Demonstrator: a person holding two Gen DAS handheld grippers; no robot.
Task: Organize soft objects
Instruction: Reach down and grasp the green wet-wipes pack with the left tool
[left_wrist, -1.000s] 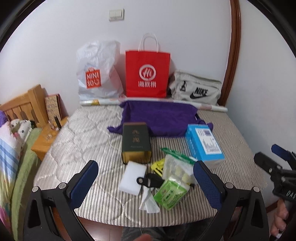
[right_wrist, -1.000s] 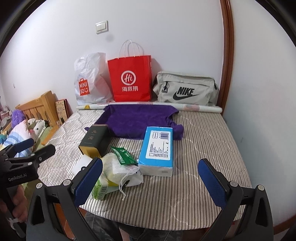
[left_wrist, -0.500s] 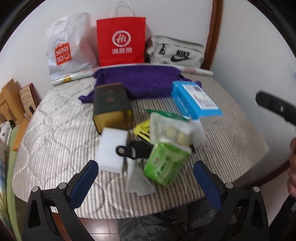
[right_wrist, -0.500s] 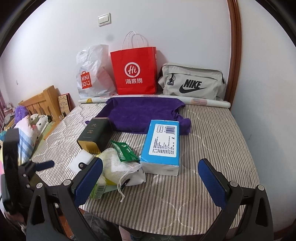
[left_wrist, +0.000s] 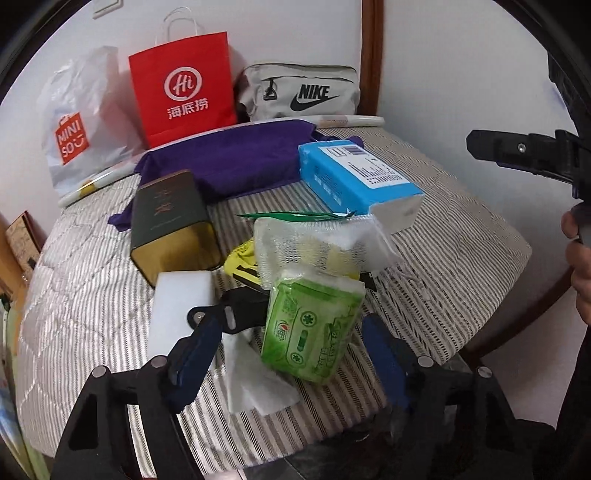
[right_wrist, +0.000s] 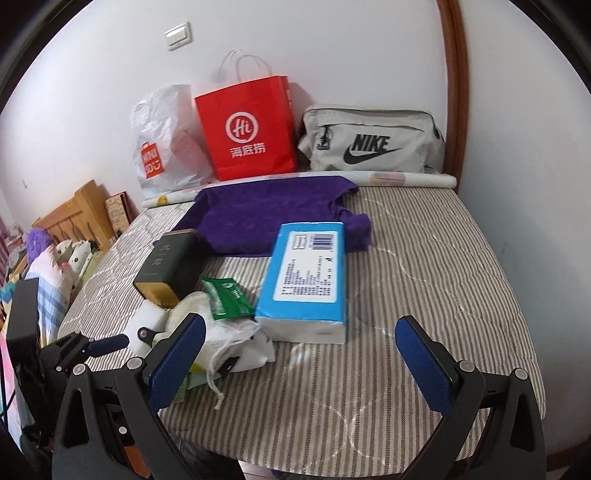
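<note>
Striped mattress holds the green tissue pack, soft and light, at 12 o'clock of the left gripper; its jaws have just been closing but touch nothing yet; pinch its middle.

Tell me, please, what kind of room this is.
Most likely a bedroom at home. The things lie on a striped quilted mattress, a wooden headboard with a bed and soft toys stands beside it, and shopping bags lean on the wall.
</note>
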